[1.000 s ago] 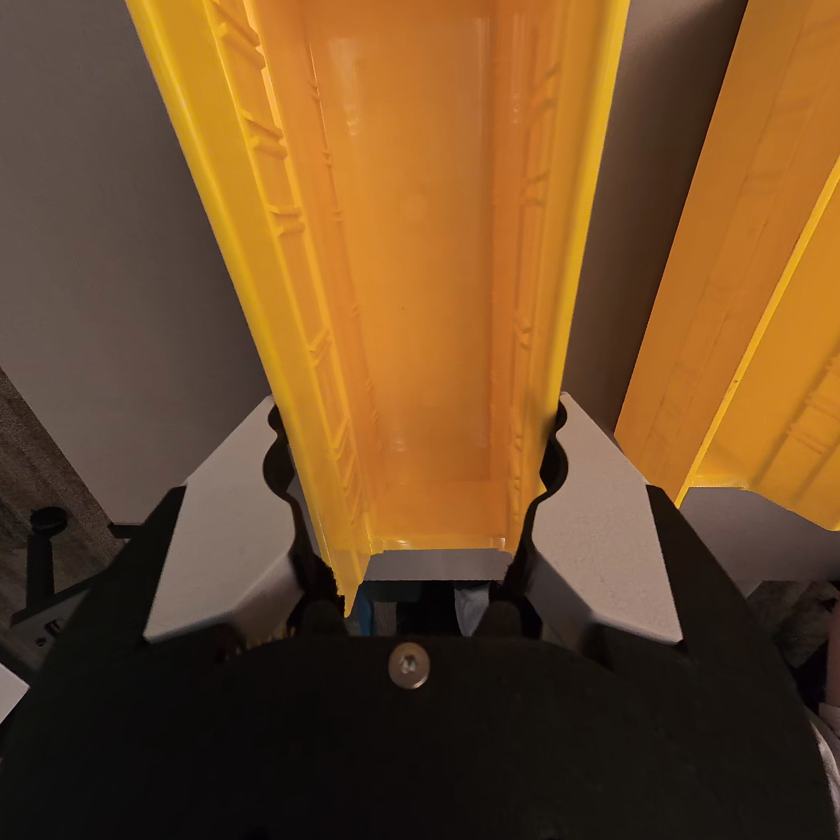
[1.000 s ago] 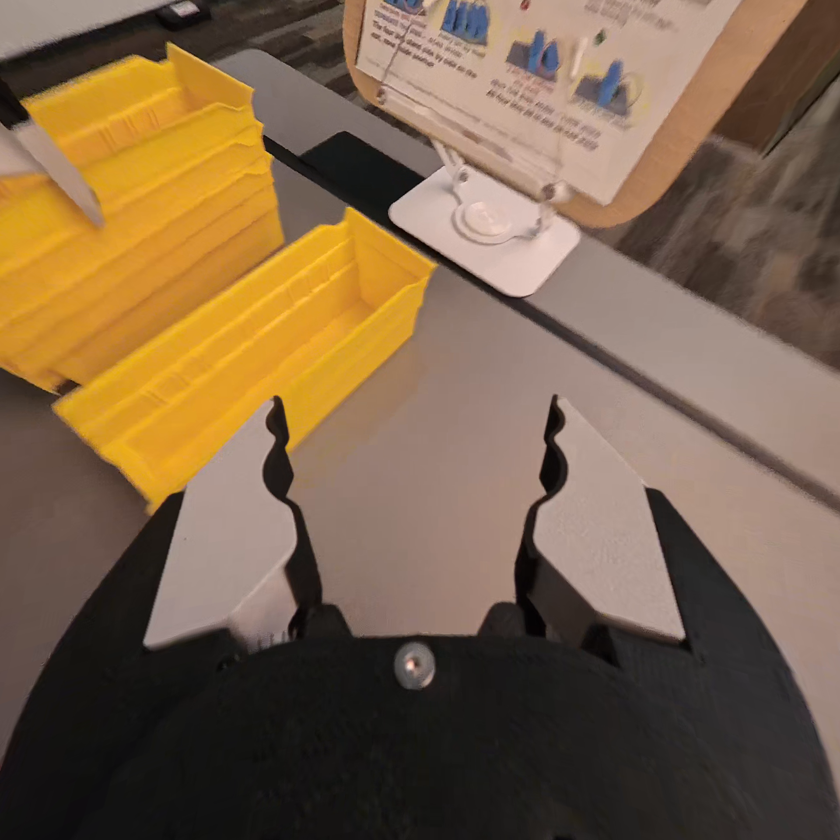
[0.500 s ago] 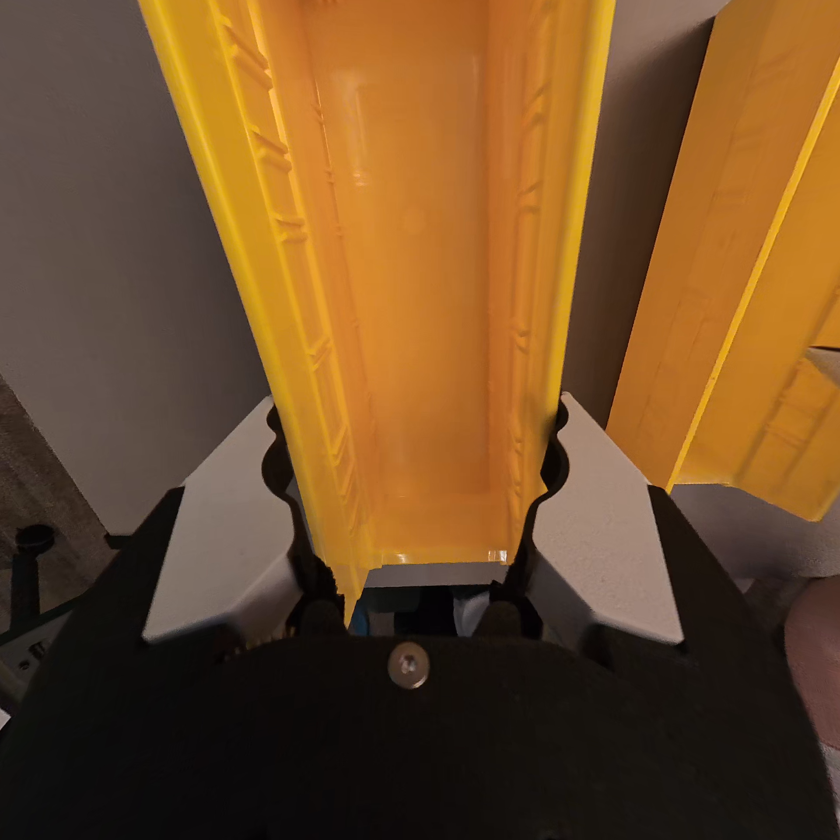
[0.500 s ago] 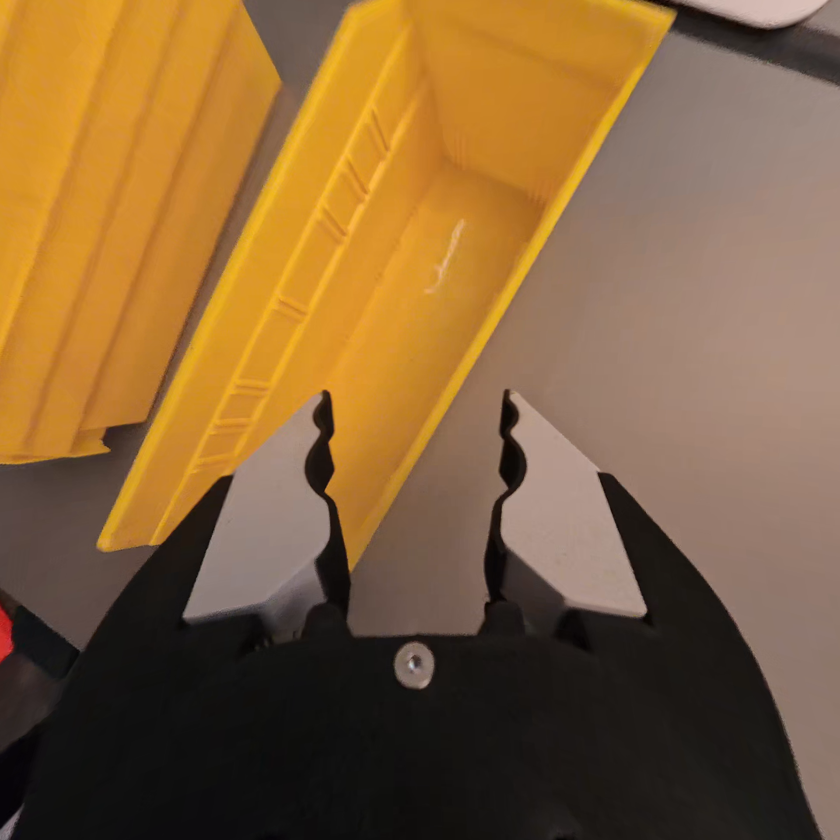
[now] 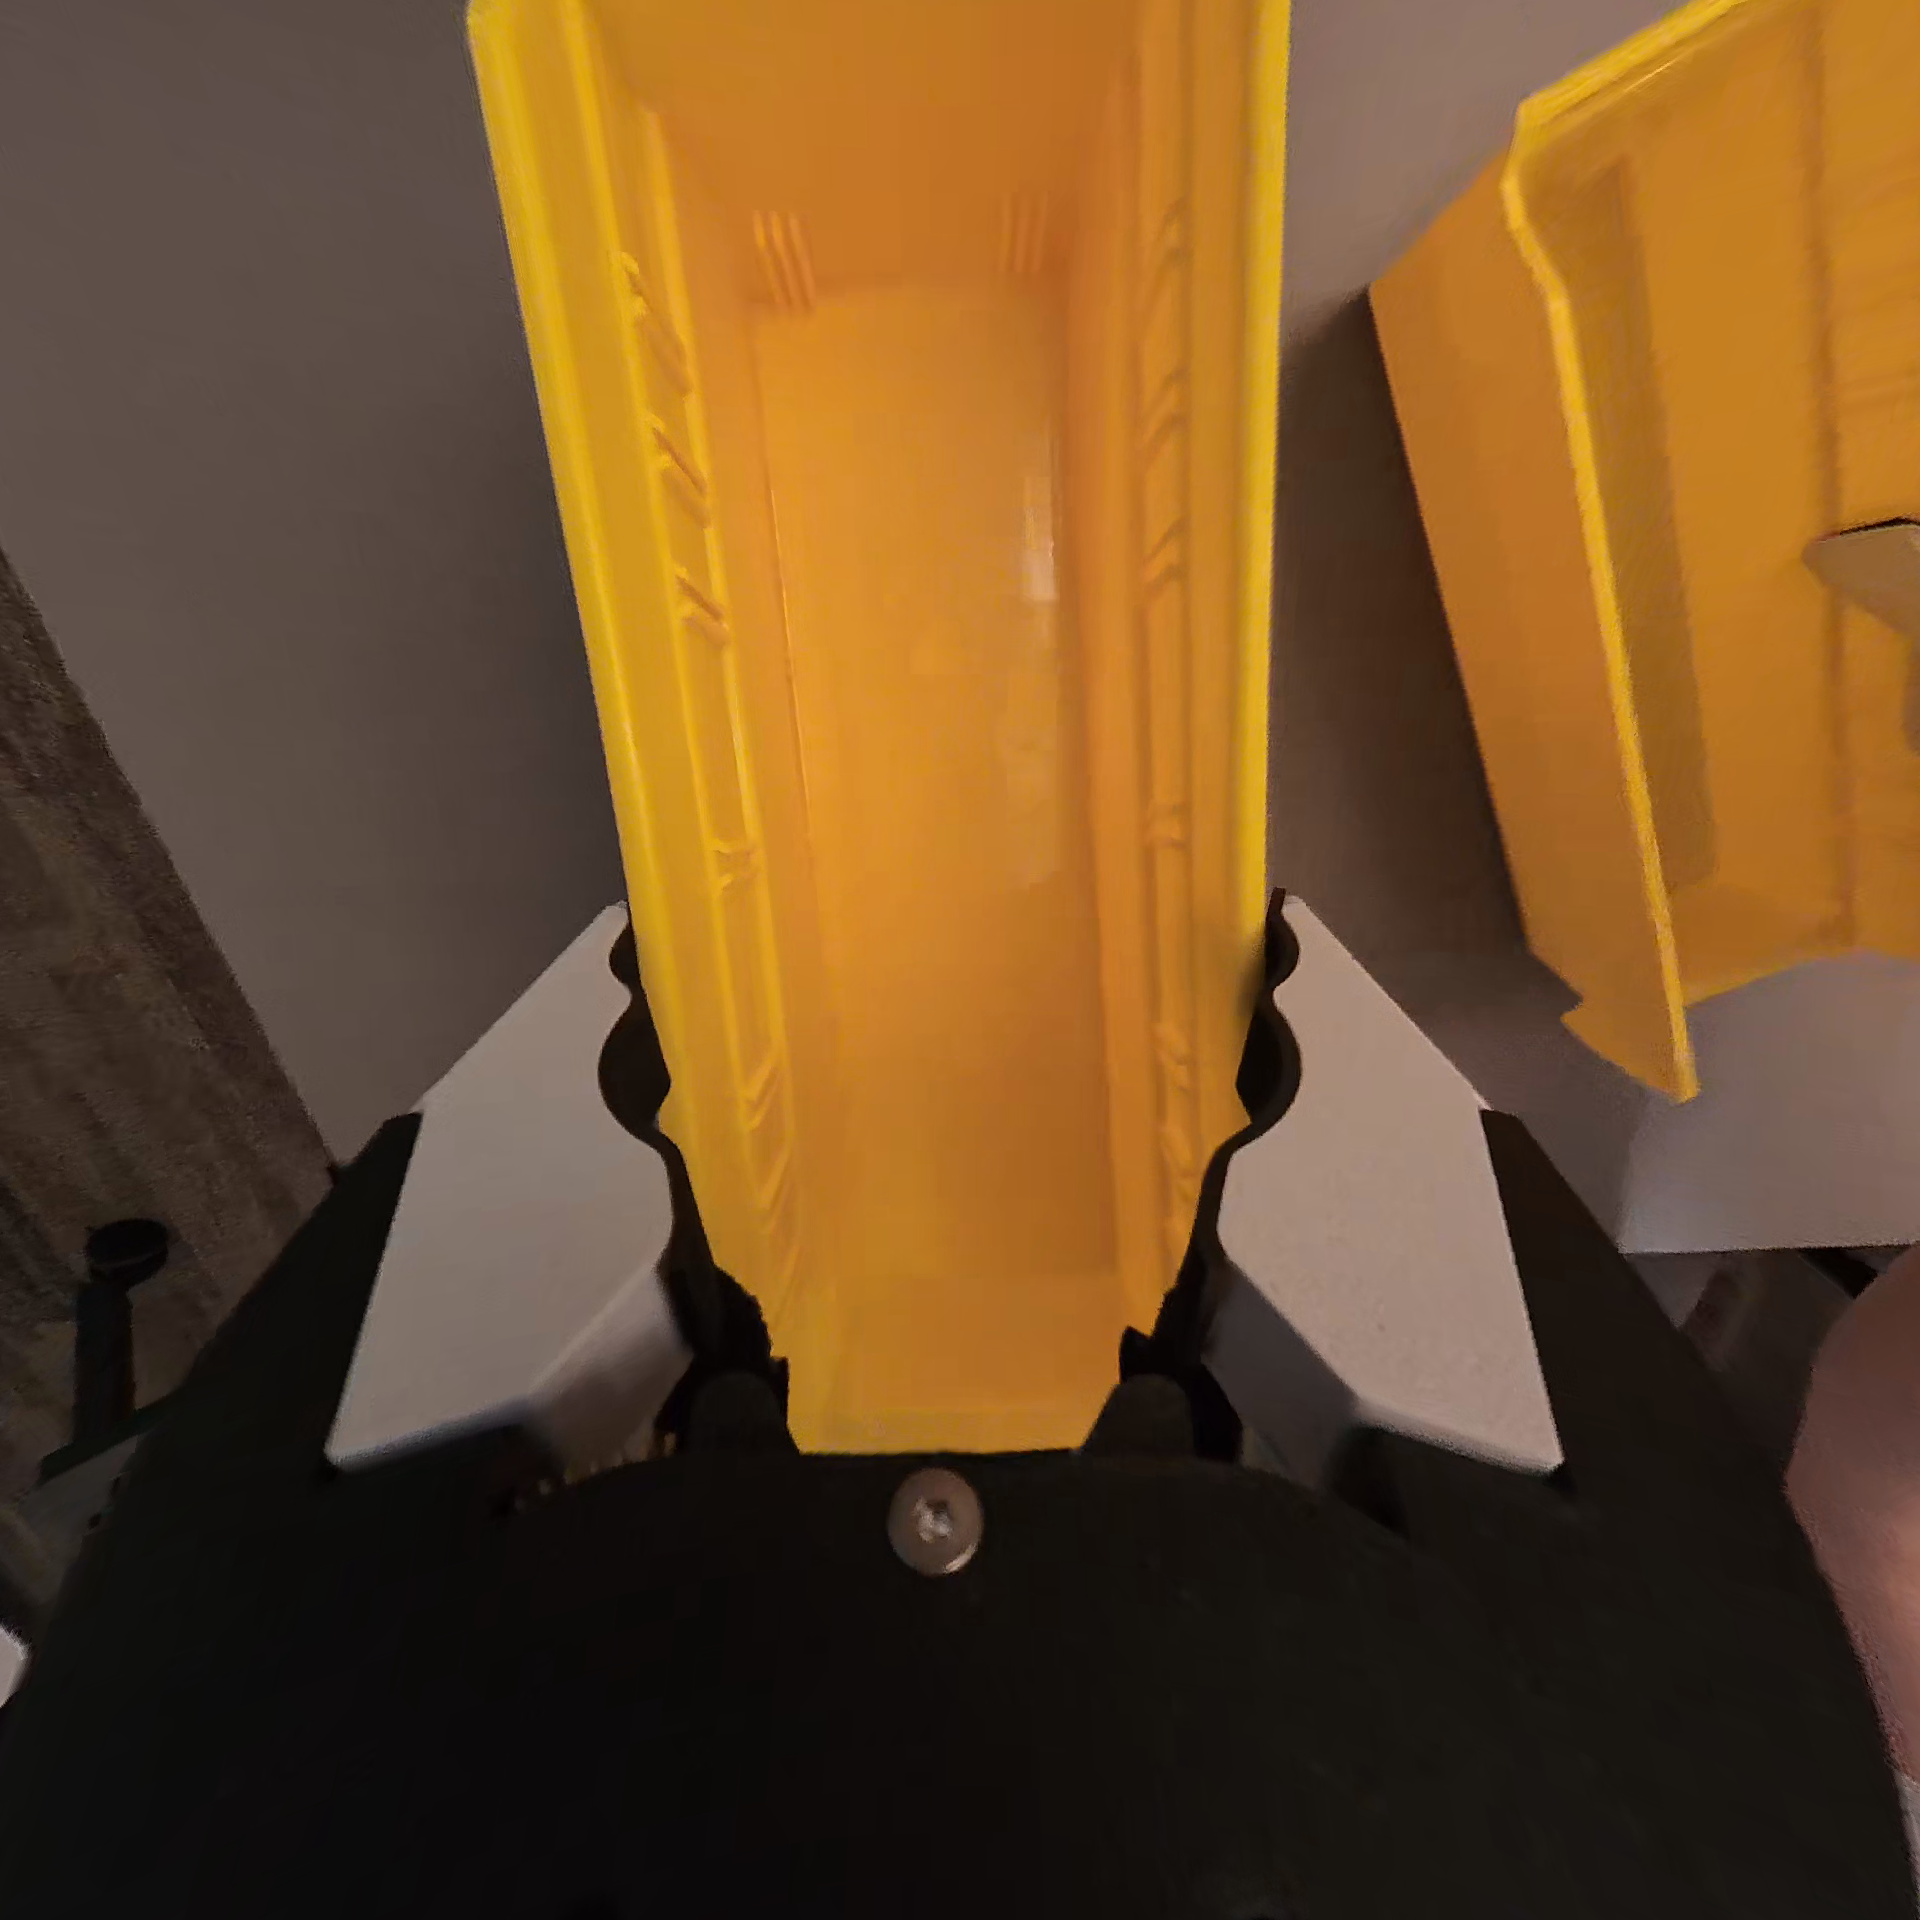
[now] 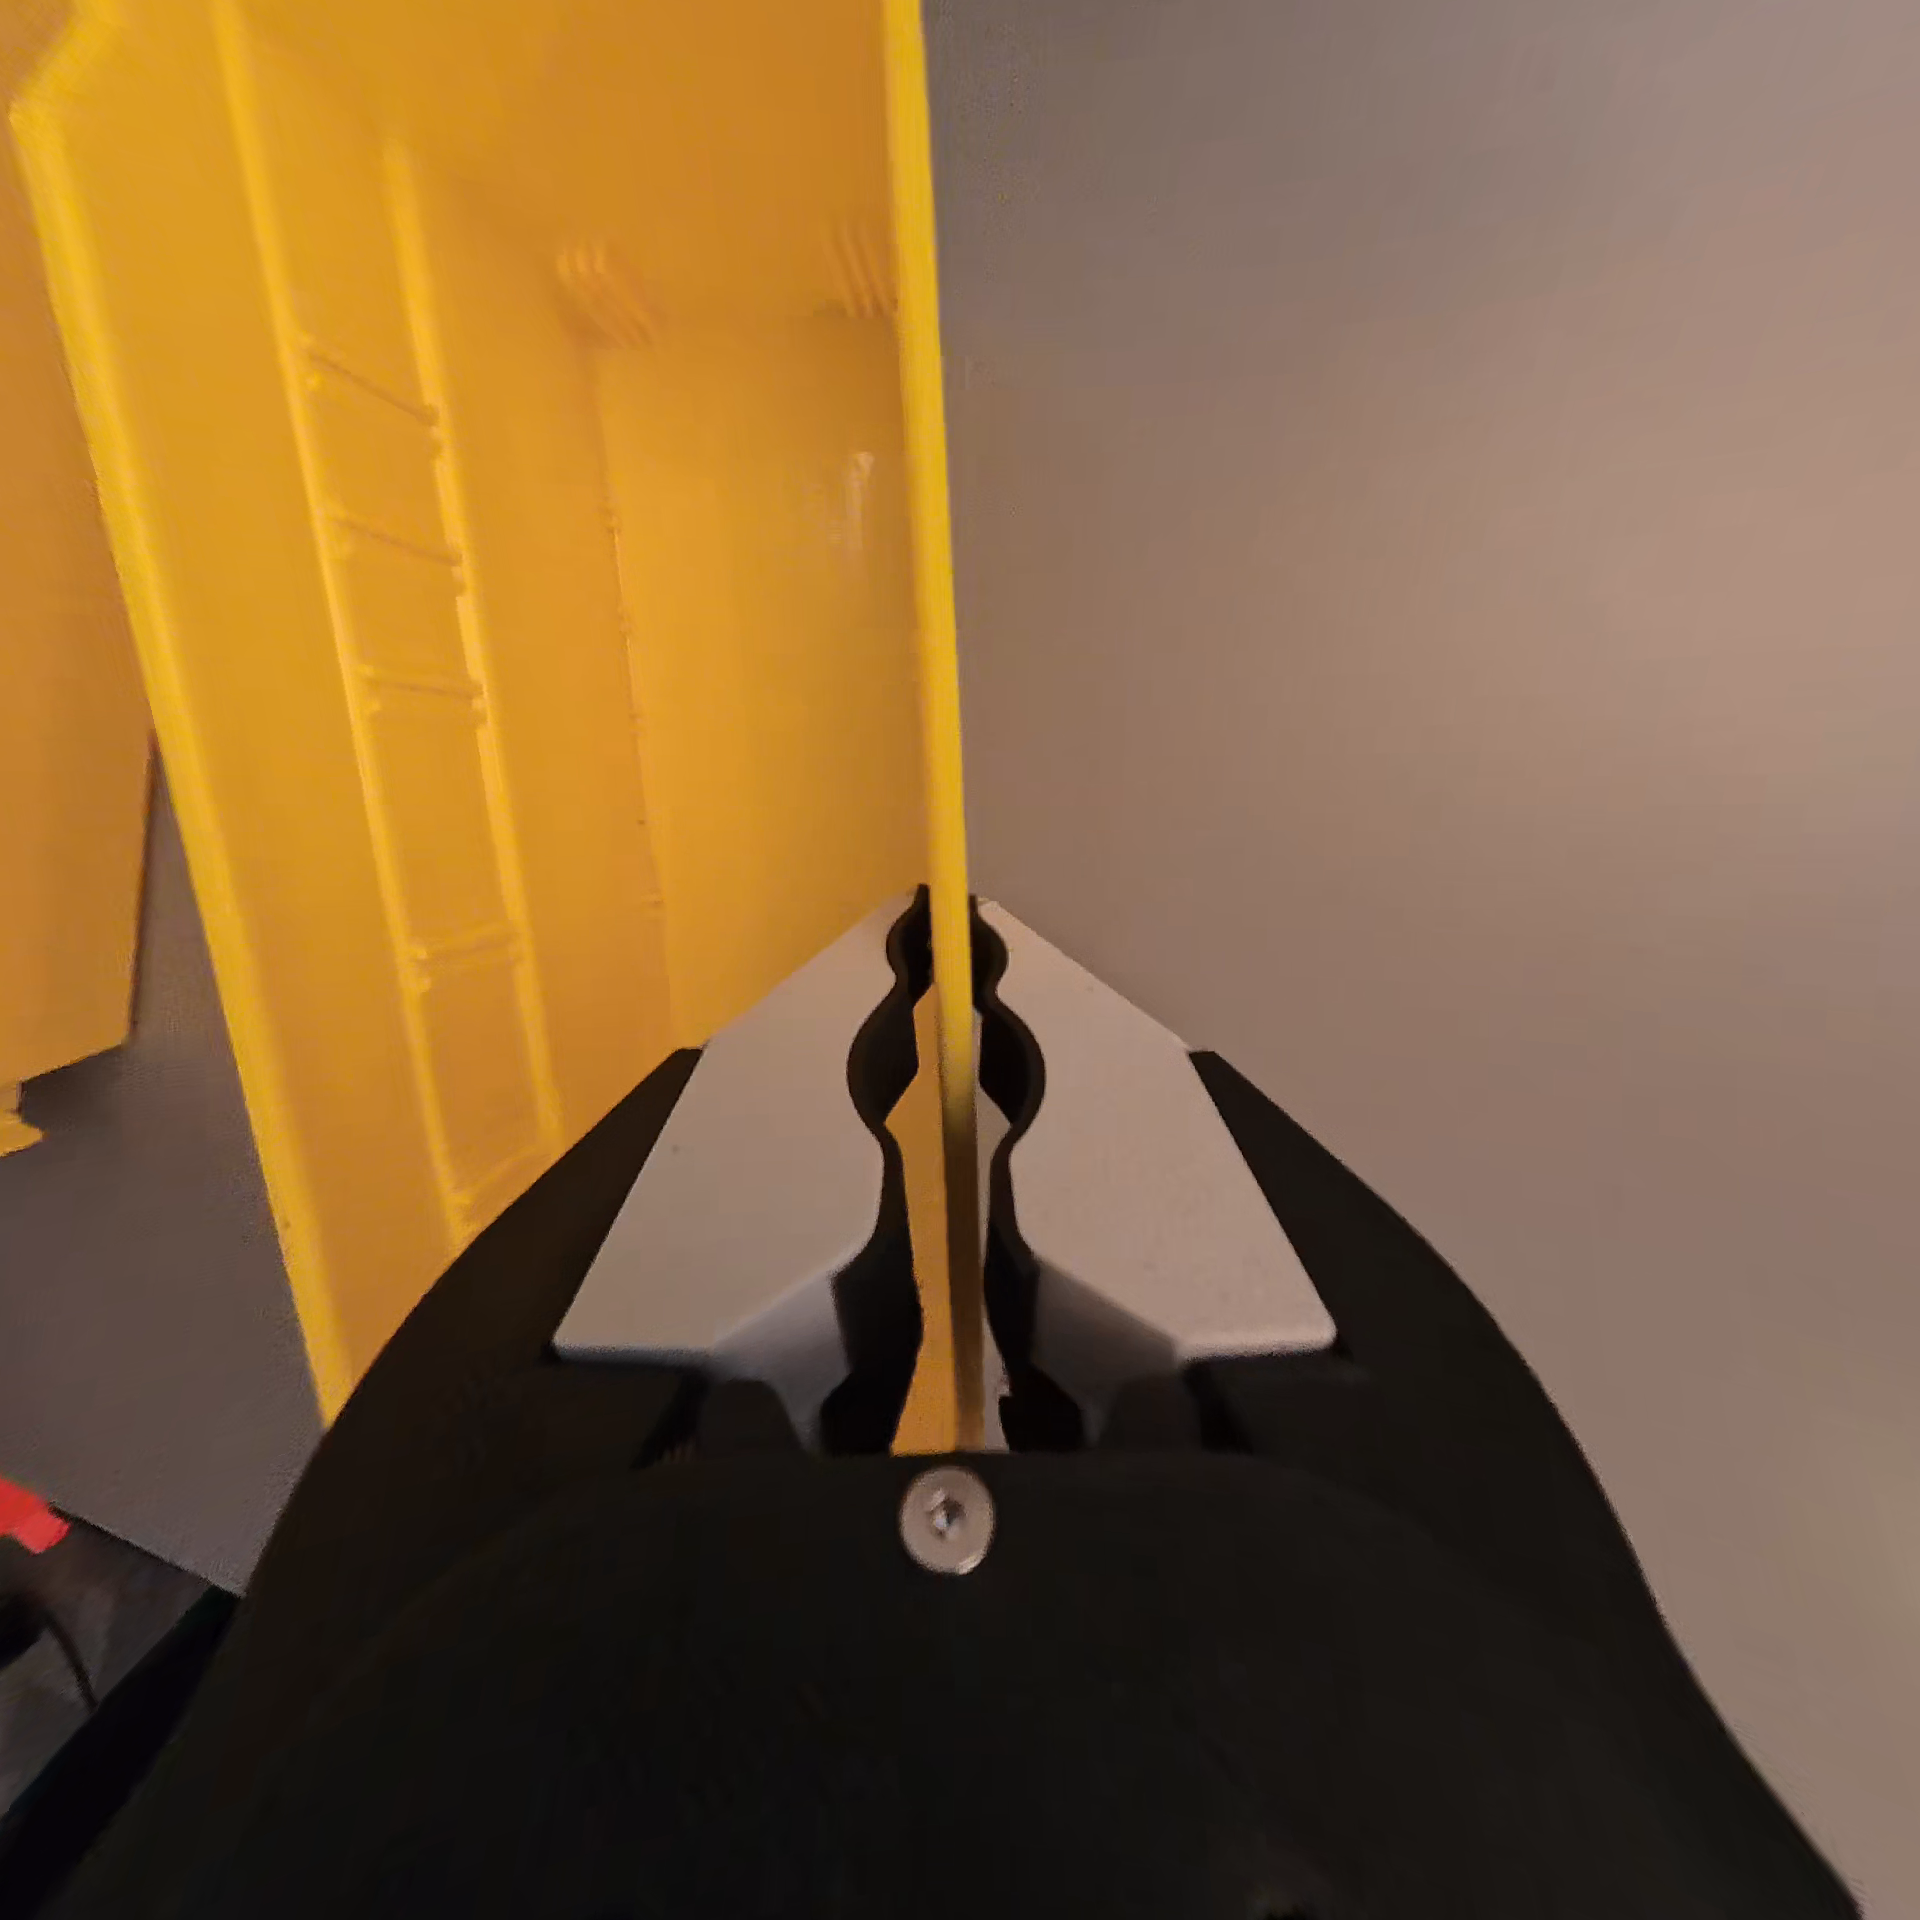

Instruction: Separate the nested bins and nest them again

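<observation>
In the left wrist view a long yellow bin (image 5: pixel 935 727) runs lengthwise away from me on the grey table (image 5: pixel 260 520). My left gripper (image 5: pixel 951 914) is spread wide and straddles its near end, with the pads close against both outer rims. A second yellow bin (image 5: pixel 1621 623) hangs tilted at the right. In the right wrist view my right gripper (image 6: pixel 948 899) is shut on the thin right side wall (image 6: pixel 933 623) of that second bin (image 6: pixel 520 623).
Part of another yellow bin (image 6: pixel 62 831) shows at the left edge of the right wrist view. The table (image 6: pixel 1455 623) stretches to the right of the held bin. A person's hand (image 5: pixel 1860 1455) is at the lower right, and carpet (image 5: pixel 83 935) lies beyond the table's left edge.
My right gripper swung down over the single bin and closed on its right wall; that bin now sits tilted. The left gripper's bin reaches deeper between its fingers, and its far end wall now shows.
</observation>
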Action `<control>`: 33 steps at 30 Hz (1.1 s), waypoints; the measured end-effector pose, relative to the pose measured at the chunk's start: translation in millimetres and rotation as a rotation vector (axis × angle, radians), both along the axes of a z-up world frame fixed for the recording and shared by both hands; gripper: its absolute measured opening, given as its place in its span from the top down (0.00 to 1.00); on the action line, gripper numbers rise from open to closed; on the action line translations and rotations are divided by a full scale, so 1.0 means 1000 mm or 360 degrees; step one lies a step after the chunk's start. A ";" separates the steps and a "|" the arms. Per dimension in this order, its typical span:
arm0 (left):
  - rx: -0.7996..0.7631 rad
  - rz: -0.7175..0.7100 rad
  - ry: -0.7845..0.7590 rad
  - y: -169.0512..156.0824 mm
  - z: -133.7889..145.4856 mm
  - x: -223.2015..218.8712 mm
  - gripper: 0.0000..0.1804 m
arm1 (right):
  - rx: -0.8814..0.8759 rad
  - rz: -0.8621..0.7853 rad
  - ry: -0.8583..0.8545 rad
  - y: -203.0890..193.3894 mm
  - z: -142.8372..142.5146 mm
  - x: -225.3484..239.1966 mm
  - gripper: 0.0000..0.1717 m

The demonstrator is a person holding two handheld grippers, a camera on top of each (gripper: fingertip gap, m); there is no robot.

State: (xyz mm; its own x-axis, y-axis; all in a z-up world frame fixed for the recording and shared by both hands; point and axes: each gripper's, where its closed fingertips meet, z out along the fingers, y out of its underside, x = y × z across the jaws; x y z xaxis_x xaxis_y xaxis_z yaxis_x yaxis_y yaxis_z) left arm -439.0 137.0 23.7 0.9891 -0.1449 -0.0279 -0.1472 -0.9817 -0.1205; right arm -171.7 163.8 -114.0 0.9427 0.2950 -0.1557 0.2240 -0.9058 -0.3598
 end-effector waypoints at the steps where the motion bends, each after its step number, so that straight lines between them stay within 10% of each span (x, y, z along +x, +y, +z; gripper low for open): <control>1: 0.0003 -0.0012 0.0021 -0.002 0.006 0.001 0.37 | -0.0004 -0.0023 -0.0004 -0.001 0.000 0.010 0.99; 23: 0.0176 -0.0205 0.0102 -0.023 0.068 0.084 0.37 | -0.0153 -0.0824 -0.0061 -0.089 -0.005 0.374 0.98; 33: 0.0290 -0.0158 -0.0151 -0.011 -0.016 0.181 0.38 | -0.0222 -0.0811 -0.0146 -0.098 -0.006 0.398 0.98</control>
